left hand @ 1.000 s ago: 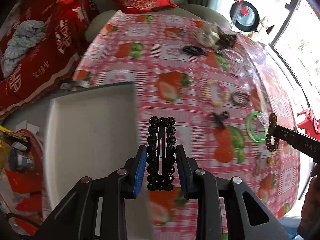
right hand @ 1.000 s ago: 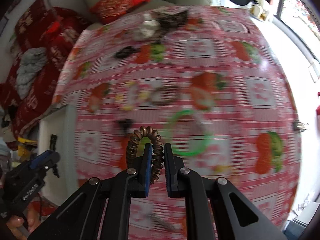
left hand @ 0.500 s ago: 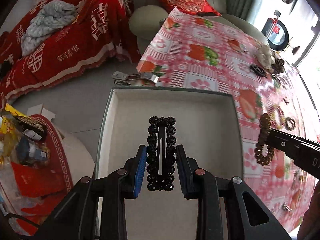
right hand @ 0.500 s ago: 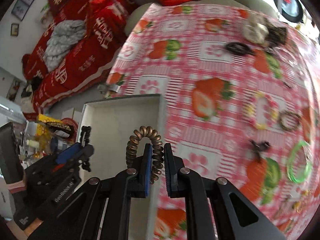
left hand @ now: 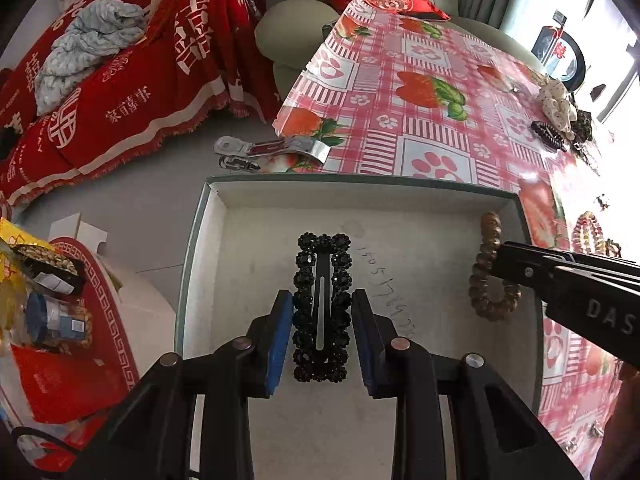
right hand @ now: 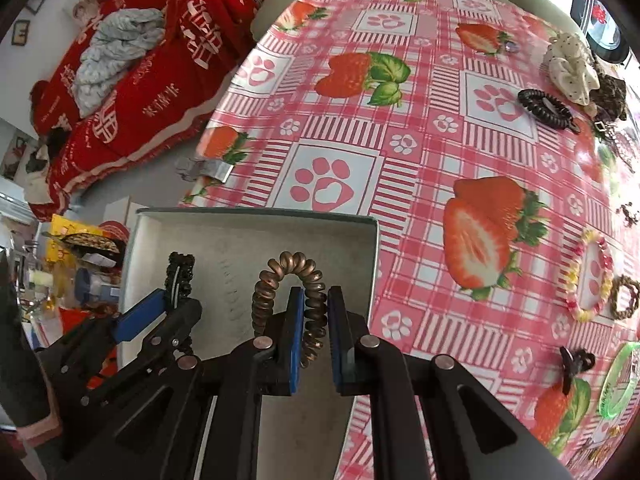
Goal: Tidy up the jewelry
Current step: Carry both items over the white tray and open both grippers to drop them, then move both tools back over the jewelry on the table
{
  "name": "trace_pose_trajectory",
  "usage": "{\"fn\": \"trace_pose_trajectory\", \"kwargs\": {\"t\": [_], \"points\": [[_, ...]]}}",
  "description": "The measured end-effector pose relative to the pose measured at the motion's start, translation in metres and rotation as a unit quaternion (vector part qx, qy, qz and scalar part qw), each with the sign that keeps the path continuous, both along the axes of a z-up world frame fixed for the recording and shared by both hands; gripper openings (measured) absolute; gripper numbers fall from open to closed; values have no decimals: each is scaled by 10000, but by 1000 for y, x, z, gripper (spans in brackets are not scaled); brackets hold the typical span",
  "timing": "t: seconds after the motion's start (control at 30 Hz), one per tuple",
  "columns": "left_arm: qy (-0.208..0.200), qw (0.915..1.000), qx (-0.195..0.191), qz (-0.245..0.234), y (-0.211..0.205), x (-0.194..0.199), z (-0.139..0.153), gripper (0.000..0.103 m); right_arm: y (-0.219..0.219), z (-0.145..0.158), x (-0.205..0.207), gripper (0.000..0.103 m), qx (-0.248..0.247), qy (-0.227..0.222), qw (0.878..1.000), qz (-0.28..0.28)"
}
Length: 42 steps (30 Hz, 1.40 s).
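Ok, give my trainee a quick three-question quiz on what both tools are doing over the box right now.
1. True or false: the left tool holds a green bangle.
2. What does the right tool grip? A) bronze spiral hair tie B) beaded bracelet C) white scrunchie
3. Fill in: both tools are above the open white ____.

Key: 1 false, it holds the black rhinestone hair clip; 2 A; 3 box.

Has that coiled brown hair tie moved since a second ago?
Yes. The hair tie, in the right gripper, went from above the tablecloth leftward to over the box.
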<state>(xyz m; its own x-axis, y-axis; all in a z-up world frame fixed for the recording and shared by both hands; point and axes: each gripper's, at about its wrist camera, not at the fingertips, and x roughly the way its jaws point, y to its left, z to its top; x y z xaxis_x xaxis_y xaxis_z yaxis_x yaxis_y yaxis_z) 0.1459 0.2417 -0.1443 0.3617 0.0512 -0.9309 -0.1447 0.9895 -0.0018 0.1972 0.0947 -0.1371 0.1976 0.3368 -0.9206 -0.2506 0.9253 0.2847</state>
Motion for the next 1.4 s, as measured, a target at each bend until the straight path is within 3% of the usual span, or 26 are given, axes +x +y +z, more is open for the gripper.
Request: {"fn": "trace_pose_trajectory", "kwargs": {"t": [0.33,0.53,0.57,0.6,0.63,0.77,0.93,1.13,1.2,1.23,1.27,1.4], "points": [[31,9997,142,-175,-3,1,-6,37,14,-17,9,15,-200,73,9997,155],[21,9997,166,-205,-5,-1,-4,37,16,-10,10,49,-46,49,9998,161],[13,9996,170,-210,-5,-1,-4,45,16,-7,9,51,3,30,9999,154],[6,9996,184,-211,-5,-2,-3,59,15,-5,9,52,42,8,9999,141],[-29,9996,218,-179,-5,-2,-1,83,14,-2,9,52,84,-13,9999,123],[-143,9993,272,-200,-8,-3,6,86,0,17,8,63,381,-116,9992,-57],[-163,9992,289,-225,-12,-5,13,86,-18,38,3,64,528,-252,9978,-301],[-174,9990,271,-322,-25,-11,24,86,-42,41,-9,65,505,-199,9975,-446],[-171,9990,219,-362,-30,-13,27,86,-54,41,-15,69,503,-171,9972,-521],[-164,9989,193,-390,-33,-14,29,90,-59,41,-17,70,509,-155,9970,-566],[-148,9988,171,-423,-37,-15,31,103,-66,41,-20,71,522,-136,9967,-613],[-137,9981,127,-592,-56,-19,42,103,-91,41,-32,73,481,-83,9958,-778]]}}
